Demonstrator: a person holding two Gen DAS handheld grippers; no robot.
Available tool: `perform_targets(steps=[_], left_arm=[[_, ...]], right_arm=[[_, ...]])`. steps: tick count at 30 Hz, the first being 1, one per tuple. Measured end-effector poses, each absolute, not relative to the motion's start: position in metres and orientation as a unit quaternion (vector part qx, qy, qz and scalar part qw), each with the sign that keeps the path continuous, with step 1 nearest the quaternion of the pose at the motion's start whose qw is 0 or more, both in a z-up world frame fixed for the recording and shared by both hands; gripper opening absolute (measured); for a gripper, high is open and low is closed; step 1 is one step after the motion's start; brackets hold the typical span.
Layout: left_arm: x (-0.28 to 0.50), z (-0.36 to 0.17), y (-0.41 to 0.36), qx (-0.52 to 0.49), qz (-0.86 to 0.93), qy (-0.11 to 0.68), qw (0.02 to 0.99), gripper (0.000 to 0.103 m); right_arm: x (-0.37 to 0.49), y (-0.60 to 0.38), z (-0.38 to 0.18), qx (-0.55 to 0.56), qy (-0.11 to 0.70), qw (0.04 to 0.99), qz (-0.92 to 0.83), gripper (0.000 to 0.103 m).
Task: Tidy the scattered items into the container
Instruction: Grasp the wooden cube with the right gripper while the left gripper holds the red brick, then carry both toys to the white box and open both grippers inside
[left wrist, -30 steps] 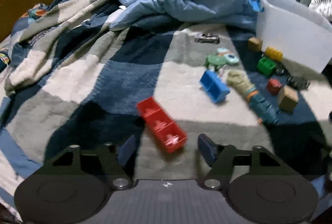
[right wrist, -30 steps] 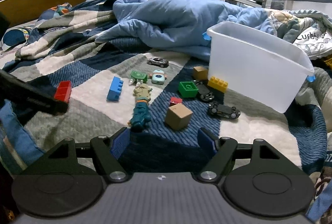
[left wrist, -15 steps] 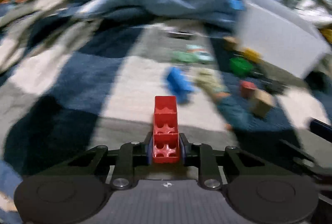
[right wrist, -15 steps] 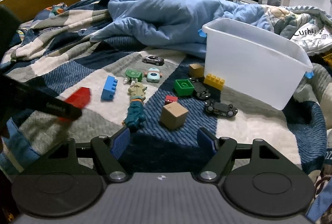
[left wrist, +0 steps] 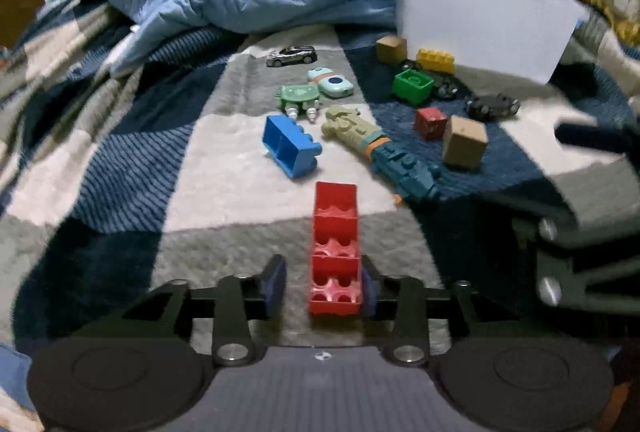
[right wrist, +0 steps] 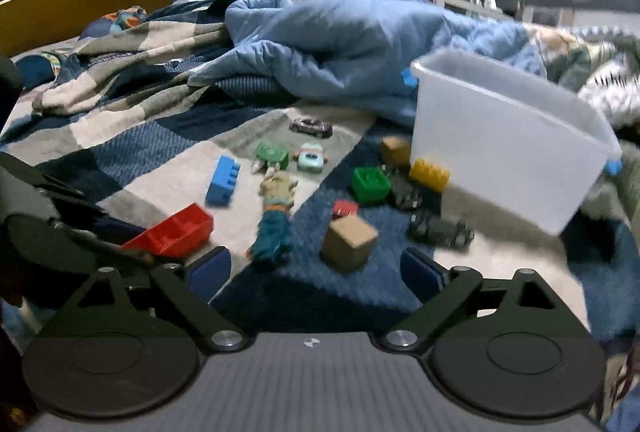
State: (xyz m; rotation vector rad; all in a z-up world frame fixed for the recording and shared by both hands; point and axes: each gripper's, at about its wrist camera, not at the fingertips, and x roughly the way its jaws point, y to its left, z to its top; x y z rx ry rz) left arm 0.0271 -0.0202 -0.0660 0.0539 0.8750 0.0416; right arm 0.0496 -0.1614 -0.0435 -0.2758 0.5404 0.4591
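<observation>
**Red brick between my left tongs, bin waiting across the blanket**

I am looking along my left gripper (left wrist: 323, 286) at the red brick (left wrist: 335, 250), which is lying lengthwise between the fingers. Its right side is touching the right pad, while a gap is showing between its left side and the left pad, so the jaws are standing partly open and I cannot tell whether they are truly holding it. The brick is long and narrow, its hollow underside facing up with star-shaped ribs showing.

My right gripper (right wrist: 316, 274) is hanging wide open with nothing in it, facing the scattered toys: a blue brick (right wrist: 222, 181), a teal toy figure (right wrist: 275, 218) and a tan cube (right wrist: 349, 241).

The white container (right wrist: 504, 147) is sitting well beyond them on the checked blanket (left wrist: 120, 159). I am making out no readable writing on any toy.
</observation>
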Motion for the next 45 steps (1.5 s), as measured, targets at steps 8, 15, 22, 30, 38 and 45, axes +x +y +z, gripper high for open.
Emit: perform_targets(steps=[8, 15, 22, 30, 38, 45], left_arm=[[0.028, -0.067, -0.004, -0.033, 0.016, 0.422, 0.906, 0.051], [0.032, -0.070, -0.007, -0.023, 0.015, 0.431, 0.902, 0.053], [0.031, -0.070, -0.012, 0.002, 0.015, 0.429, 0.903, 0.058], [0.027, -0.065, -0.007, -0.018, 0.011, 0.405, 0.914, 0.027], [0.025, -0.028, -0.014, -0.003, 0.000, 0.359, 0.933, 0.027], [0.045, 0.010, -0.037, 0.011, -0.034, 0.327, 0.944, 0.027]], right_arm=[[0.097, -0.165, -0.058, -0.096, 0.289, 0.933, 0.194, 0.061], [0.117, -0.170, -0.078, -0.060, 0.320, 0.926, 0.189, 0.061], [0.117, -0.164, -0.080, -0.094, 0.317, 0.924, 0.194, 0.044], [0.105, -0.174, -0.060, -0.097, 0.292, 0.933, 0.185, 0.044], [0.097, -0.192, -0.045, -0.096, 0.278, 0.940, 0.175, 0.044], [0.096, -0.207, -0.033, -0.099, 0.262, 0.946, 0.165, 0.044]])
